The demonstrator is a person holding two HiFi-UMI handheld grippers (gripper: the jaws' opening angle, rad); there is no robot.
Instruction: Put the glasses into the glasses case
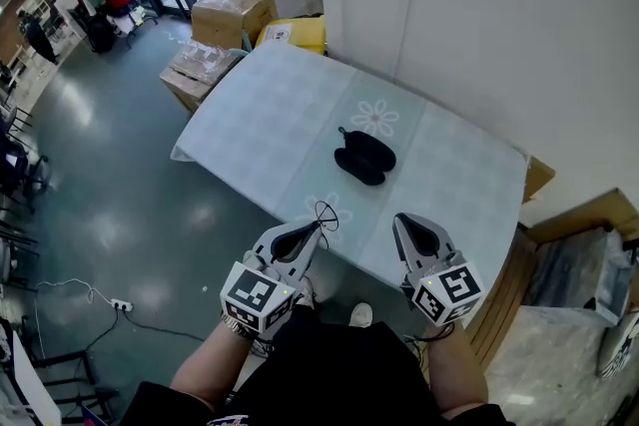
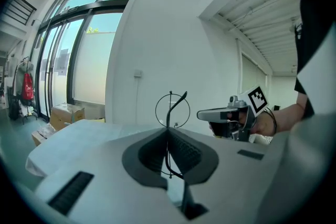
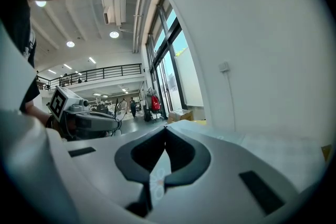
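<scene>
We hold the left gripper [image 1: 316,228] low at the near edge of the bench [image 1: 250,120], jaws clenched on the glasses [image 1: 324,214]. In the left gripper view the thin wire frame is pinched edge-on btw the jaws, w/ one round rim and a dark temple standing up above the tips and more wire running down through the jaw gap. The right gripper [image 1: 401,220] sits beside it, apart from it, at approx the same height, pointing fwd over the bench edge. In the right gripper view its jaws are pressed together tip to tip w/ nothing btw them; only a bit of the printed cloth [image 1: 459,165] shows through the gap below. Each gripper shows side-on in the other's view, and the glasses rim is visible at the left one's tips there too. The glasses case [image 1: 363,159] is black and lies near the middle of the bench, beyond both grippers and well apart from them, just beside a flower [image 1: 375,118] printed on the cloth. It looks open, w/ two dark halves side by side, but we can't make out the inside. The cloth is pale blue, checked, and covers the whole bench top. Cardboard boxes [image 1: 232,11] stand on the floor [image 1: 110,165] past the far left end of the bench, and a white wall [image 1: 499,25] runs along its right side.
</scene>
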